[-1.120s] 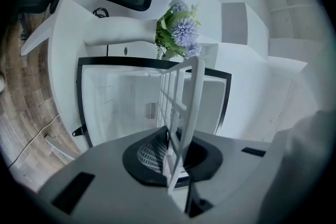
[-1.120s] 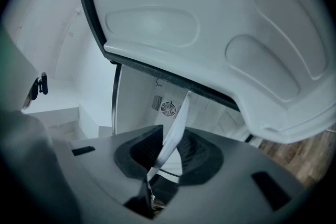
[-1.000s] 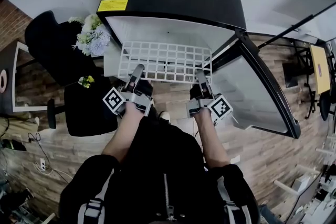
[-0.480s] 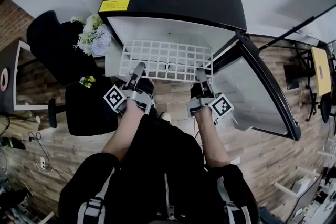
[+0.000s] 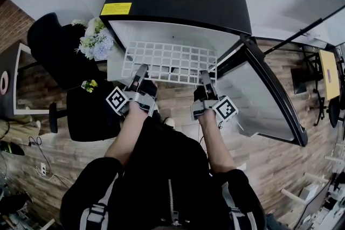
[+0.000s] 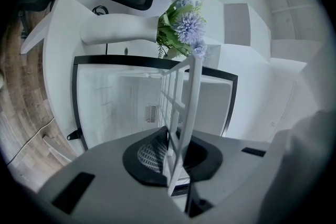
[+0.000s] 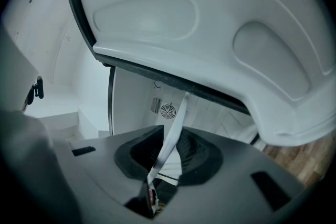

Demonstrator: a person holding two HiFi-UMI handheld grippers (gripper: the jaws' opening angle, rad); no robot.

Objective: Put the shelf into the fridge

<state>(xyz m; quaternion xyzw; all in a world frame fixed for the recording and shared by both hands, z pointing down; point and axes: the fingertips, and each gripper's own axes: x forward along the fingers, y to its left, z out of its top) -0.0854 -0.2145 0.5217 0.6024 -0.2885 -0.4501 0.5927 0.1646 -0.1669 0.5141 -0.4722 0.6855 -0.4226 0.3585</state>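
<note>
The left gripper point(image 5: 141, 74) and right gripper point(image 5: 205, 79) are both closed on the near edge of the white shelf point(image 5: 168, 61). Its far part lies inside the open fridge point(image 5: 178, 2).

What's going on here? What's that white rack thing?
A person holds a white wire shelf at an open black fridge. The left gripper and the right gripper are each shut on the shelf's near edge. The shelf's far part is inside the fridge; its near edge sticks out in front.
</note>
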